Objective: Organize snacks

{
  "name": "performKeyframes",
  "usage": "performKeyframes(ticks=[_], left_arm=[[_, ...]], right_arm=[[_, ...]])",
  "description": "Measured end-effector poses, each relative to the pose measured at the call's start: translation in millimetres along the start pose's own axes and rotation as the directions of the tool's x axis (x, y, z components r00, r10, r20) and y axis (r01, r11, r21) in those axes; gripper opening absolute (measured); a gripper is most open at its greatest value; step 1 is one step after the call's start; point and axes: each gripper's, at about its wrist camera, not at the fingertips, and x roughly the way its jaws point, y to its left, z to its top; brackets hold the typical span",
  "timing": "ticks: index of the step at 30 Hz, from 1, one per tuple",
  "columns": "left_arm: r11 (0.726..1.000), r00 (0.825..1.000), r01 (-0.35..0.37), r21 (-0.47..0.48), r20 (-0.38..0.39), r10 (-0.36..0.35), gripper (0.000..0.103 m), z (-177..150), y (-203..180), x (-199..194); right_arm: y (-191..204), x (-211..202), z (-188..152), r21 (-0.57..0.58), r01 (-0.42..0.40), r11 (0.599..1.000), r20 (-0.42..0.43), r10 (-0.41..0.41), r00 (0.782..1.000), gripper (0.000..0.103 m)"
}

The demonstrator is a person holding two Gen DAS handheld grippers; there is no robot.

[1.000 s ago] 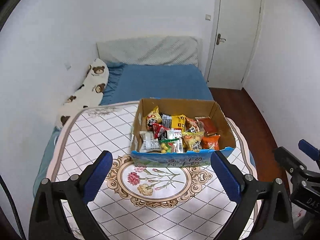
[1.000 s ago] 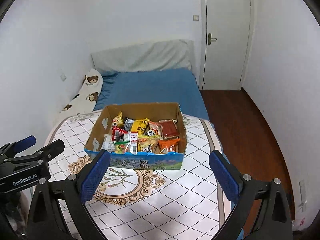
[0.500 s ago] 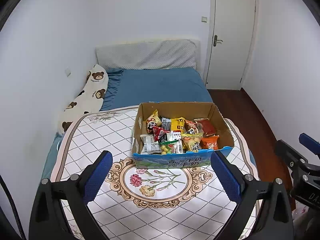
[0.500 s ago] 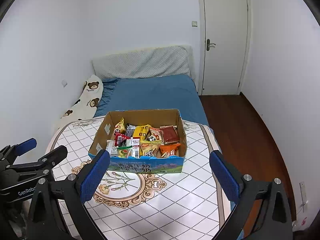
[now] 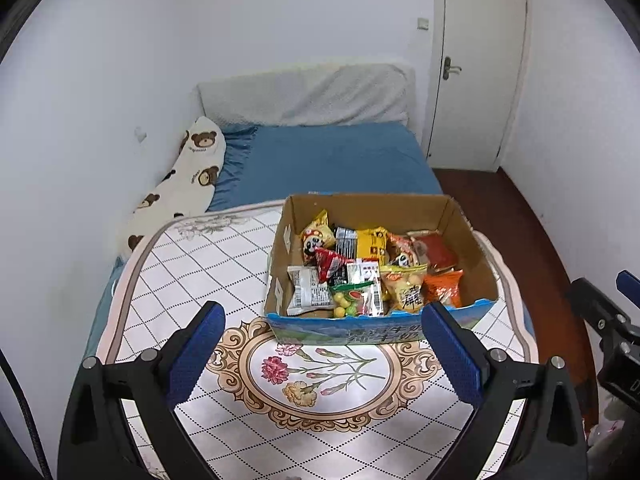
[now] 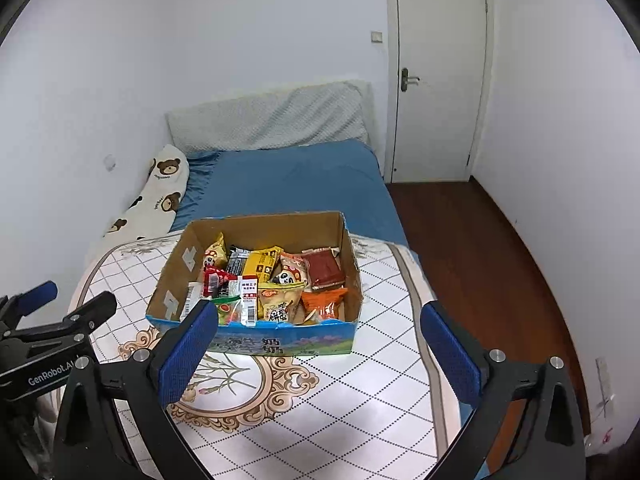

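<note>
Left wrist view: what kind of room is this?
Most likely a bedroom at home: a bed with a blue sheet, a bear-print pillow against the wall and a closed door. The snack box sits on a patterned cover.

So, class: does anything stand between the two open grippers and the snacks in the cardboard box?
Only the box's own low front wall. Bare patterned tabletop lies before the left gripper and right gripper; the snacks lie uncovered.

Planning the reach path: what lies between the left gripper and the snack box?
Only bare patterned tablecloth. In the left wrist view the open left gripper faces the cardboard snack box, with nothing in between.
</note>
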Motion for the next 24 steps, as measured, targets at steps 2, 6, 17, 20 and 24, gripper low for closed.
performKeyframes(ticks=[2, 6, 17, 20, 24], left_arm=[[1.000, 1.000, -0.003, 0.002, -0.015, 0.003, 0.101, 0.9, -1.4, 10.3], [1.000, 0.998, -0.004, 0.003, -0.055, 0.004, 0.101, 2.4, -3.8, 30.4], [1.000, 0.997, -0.009, 0.000, -0.079, 0.009, 0.101, 10.2, -5.4, 54.1], [1.000, 0.997, -0.010, 0.003, -0.083, 0.010, 0.101, 11.1, -5.7, 54.8], [1.000, 0.997, -0.006, 0.009, -0.083, 0.007, 0.101, 10.8, -6.1, 55.2]], right_arm=[[-1.2, 12.9, 0.1, 0.003, 0.008, 1.000, -0.008, -0.008, 1.000, 0.103], [-0.7, 28.4, 1.8, -0.001, 0.022, 1.000, -0.015, -0.022, 1.000, 0.103], [-1.4, 55.0, 2.4, -0.005, 0.055, 0.998, -0.039, -0.056, 0.998, 0.103], [-2.5, 58.6, 1.5, -0.002, 0.057, 0.998, -0.047, -0.057, 0.997, 0.103], [-2.5, 59.0, 1.1, -0.004, 0.059, 0.998, -0.051, -0.059, 0.997, 0.103]])
